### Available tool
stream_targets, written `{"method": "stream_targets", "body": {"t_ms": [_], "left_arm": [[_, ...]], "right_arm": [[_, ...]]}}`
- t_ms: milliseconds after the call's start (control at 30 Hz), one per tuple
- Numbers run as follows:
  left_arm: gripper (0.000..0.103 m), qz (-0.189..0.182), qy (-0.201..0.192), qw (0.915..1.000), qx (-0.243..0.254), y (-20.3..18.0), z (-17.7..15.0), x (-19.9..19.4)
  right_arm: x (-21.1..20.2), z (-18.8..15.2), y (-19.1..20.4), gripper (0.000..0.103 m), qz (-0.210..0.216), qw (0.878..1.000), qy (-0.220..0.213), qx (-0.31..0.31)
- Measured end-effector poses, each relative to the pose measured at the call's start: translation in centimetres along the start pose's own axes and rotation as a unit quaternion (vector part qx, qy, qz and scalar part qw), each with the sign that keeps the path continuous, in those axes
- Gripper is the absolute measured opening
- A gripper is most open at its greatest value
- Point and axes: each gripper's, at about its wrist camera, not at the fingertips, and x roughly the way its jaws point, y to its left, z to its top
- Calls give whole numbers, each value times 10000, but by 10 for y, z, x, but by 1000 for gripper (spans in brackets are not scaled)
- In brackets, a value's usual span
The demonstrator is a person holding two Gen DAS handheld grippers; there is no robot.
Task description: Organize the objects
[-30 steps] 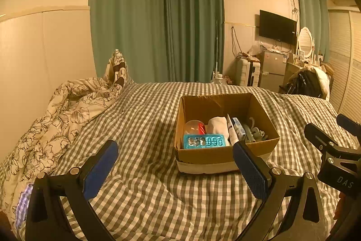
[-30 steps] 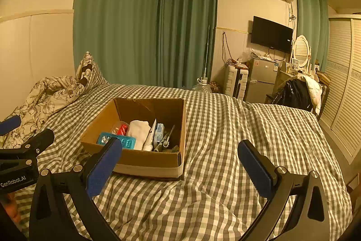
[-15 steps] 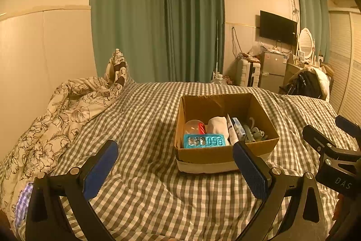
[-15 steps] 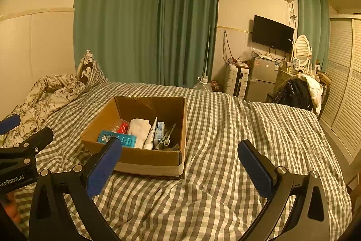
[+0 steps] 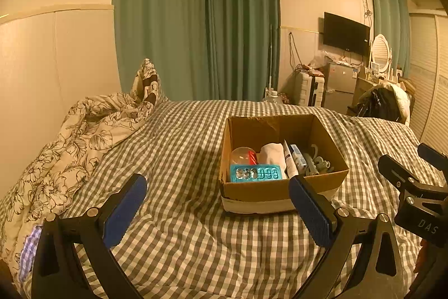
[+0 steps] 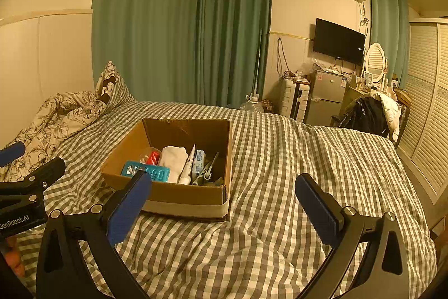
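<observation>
An open cardboard box (image 5: 280,188) stands on the checked bedspread (image 5: 179,147); it also shows in the right wrist view (image 6: 190,198). Inside lie a teal blister tray (image 5: 254,173), a clear globe with a red item (image 5: 243,154), a white cloth (image 5: 273,154), a white tube (image 5: 288,161) and grey tools (image 5: 316,163). My left gripper (image 5: 218,209) is open and empty, short of the box. My right gripper (image 6: 224,203) is open and empty, right of the box's near corner. Each gripper shows at the edge of the other's view.
A floral duvet (image 5: 75,142) is bunched along the left wall with a pillow (image 5: 145,83). Green curtains (image 5: 201,27) hang behind the bed. A small fridge (image 6: 327,97), a suitcase (image 6: 294,100), a chair with clothes (image 6: 369,114) and a louvred wardrobe (image 6: 428,108) stand at the right.
Both views have shifted only slightly; the box sits a little lower in the right wrist view. Both grippers stay open and empty.
</observation>
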Motion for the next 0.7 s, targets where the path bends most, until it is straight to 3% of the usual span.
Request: {"method": "stream_targets", "body": {"t_ms": [700], "left_arm": [[103, 11, 20, 10000, 1, 0, 0, 0]], "right_arm": [[0, -3, 0, 103, 28, 10000, 32, -12]]}}
